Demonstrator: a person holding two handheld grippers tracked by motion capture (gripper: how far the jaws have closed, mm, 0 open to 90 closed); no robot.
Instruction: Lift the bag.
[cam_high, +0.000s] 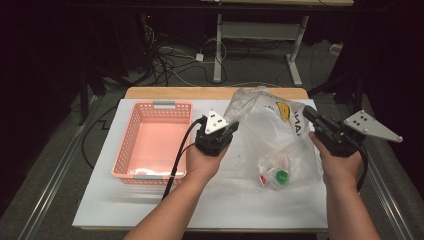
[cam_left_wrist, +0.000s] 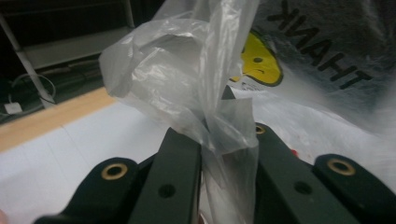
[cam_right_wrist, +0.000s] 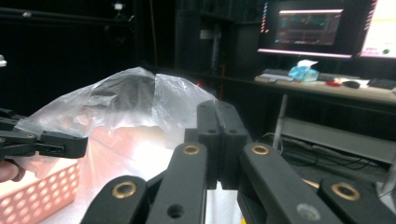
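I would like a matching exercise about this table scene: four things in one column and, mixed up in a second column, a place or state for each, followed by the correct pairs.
Things:
1. basket
2. plastic bag
3. green cap
4. left gripper

Places or states:
A. lies inside the clear bag, near its bottom
B. pink, stands on the left part of the white table top
C. jaws shut on a bunched edge of the bag
D. clear, with a yellow face printed on it, held between both grippers

Pairs: 1-B, 2-D, 3-A, 4-C
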